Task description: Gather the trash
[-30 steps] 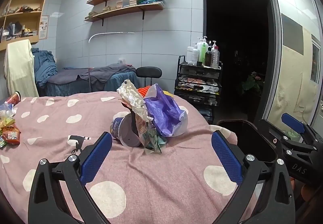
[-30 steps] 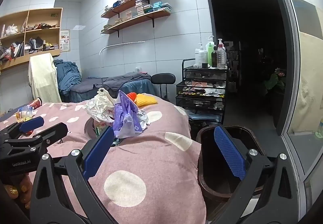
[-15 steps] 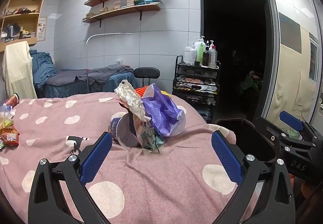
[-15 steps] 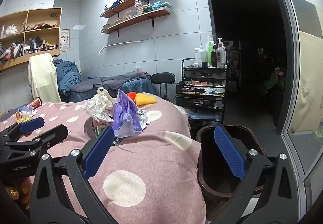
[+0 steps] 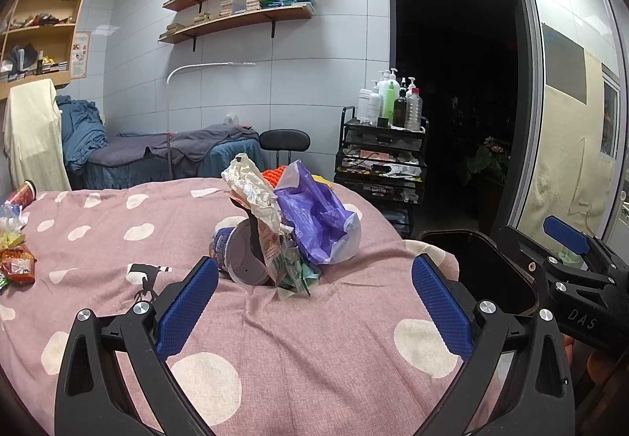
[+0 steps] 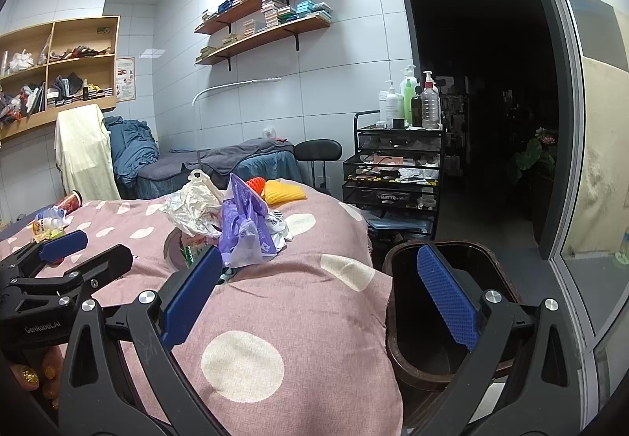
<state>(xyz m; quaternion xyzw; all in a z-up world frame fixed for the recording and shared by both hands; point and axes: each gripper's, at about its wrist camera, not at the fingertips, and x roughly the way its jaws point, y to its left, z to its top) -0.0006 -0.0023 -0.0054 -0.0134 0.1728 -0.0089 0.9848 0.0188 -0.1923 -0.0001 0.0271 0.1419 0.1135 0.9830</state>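
While both tools hang wide apart and hold nothing, the left tool (image 5: 314, 302) faces the trash pile (image 5: 283, 227) on the pink spotted bed (image 5: 314, 349); the right tool (image 6: 314, 298) hovers nearer the dark bin (image 6: 444, 318), right of the bed.

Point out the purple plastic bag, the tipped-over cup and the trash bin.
purple plastic bag (image 5: 314, 216), left wrist view, middle of its crumpled side.
tipped-over cup (image 5: 245, 259), left wrist view, inside of its open mouth.
trash bin (image 6: 397, 259), right wrist view, left rim.

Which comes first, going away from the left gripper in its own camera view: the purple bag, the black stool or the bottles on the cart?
1. purple bag, on the bed, just ahead.
2. black stool, behind the bed.
3. bottles, atop the cart, right of the stool.
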